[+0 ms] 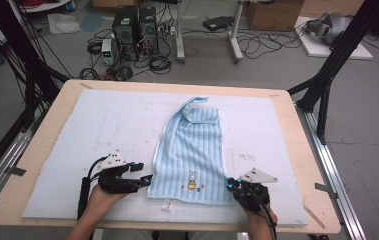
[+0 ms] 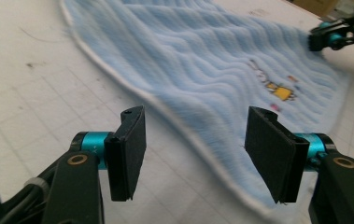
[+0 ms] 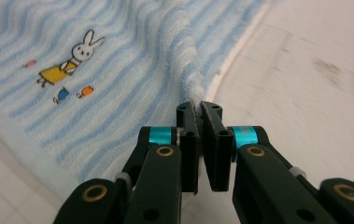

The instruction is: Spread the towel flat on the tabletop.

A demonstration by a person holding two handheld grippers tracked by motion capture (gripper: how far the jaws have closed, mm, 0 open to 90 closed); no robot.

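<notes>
White grid mat (image 1: 102,130), pale-blue ribbed bunny towel (image 1: 194,145), right gripper (image 3: 198,112) jaws pinching its edge, left gripper (image 2: 193,140) jaws wide.

Lab – computers (image 1: 136,30), floor cables (image 1: 257,45).

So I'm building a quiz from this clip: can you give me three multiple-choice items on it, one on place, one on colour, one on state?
1. Where is the rabbit on the towel?
A near the person's edge
B far edge
C underneath

2. What colour is the towel?
A green
B light blue
C red

3. How is the right claw?
A wide open
B lying on its side
C shut on the towel

Answers:
1 A, the high view shows the rabbit by the near hem.
2 B, pale blue stripes with a white hem.
3 C, its pads pinch a fold of the towel, while the left claw stands open.
</notes>
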